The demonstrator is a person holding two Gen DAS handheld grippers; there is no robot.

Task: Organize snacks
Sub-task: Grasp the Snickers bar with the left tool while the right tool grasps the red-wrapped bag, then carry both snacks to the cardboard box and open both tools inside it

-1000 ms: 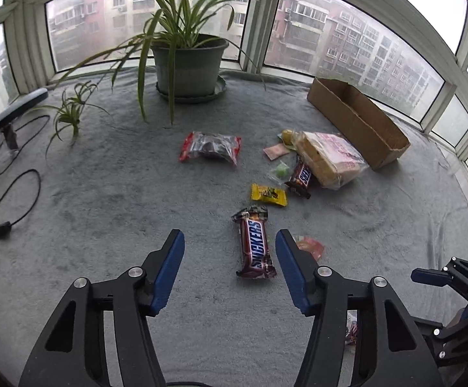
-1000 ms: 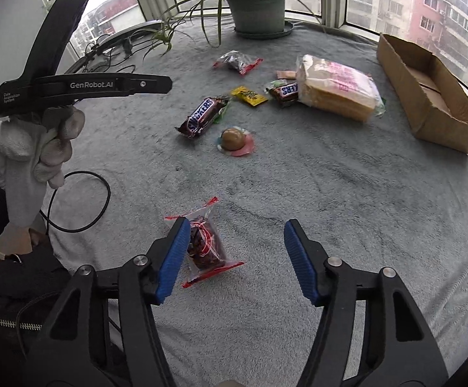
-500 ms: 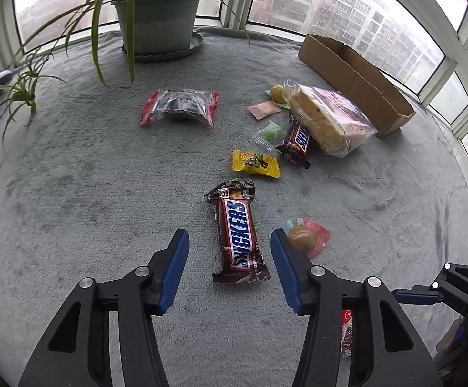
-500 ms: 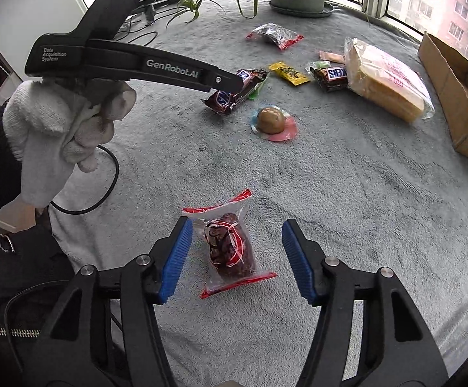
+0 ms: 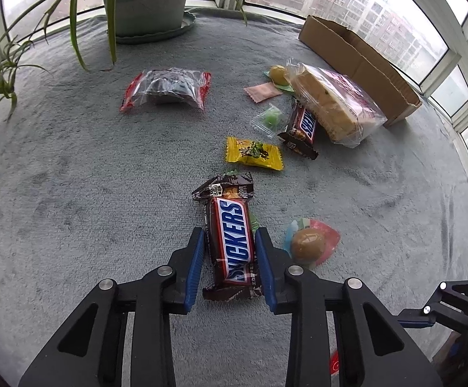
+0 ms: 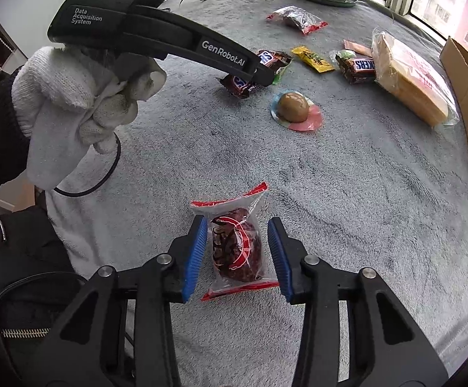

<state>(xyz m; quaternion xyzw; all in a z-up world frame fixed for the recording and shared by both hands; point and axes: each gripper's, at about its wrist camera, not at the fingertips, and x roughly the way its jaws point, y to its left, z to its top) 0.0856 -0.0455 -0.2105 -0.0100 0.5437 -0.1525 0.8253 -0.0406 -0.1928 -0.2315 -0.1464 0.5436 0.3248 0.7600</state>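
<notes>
My left gripper (image 5: 230, 242) has its blue pads on both long sides of a brown Snickers bar (image 5: 232, 238) lying on the grey blanket; the pads touch the wrapper. The bar and the left gripper (image 6: 259, 77) also show in the right wrist view. My right gripper (image 6: 239, 235) straddles a small clear red-trimmed packet of dark snack (image 6: 235, 248), with narrow gaps to each pad. A second Snickers bar (image 5: 301, 129), a yellow candy packet (image 5: 253, 153), a wrapped brown ball (image 5: 308, 245) and a bagged cake loaf (image 5: 334, 103) lie beyond.
An open cardboard box (image 5: 360, 61) lies at the far right by the windows. A potted plant (image 5: 143, 0) stands at the back. A red-ended bag of dark snacks (image 5: 167, 90) lies at the left. A black cable (image 6: 105, 174) hangs off the blanket's edge.
Both grippers moved forward and down over their snacks and narrowed. The left now pinches the Snickers bar; the right closed in around the red-trimmed packet.
</notes>
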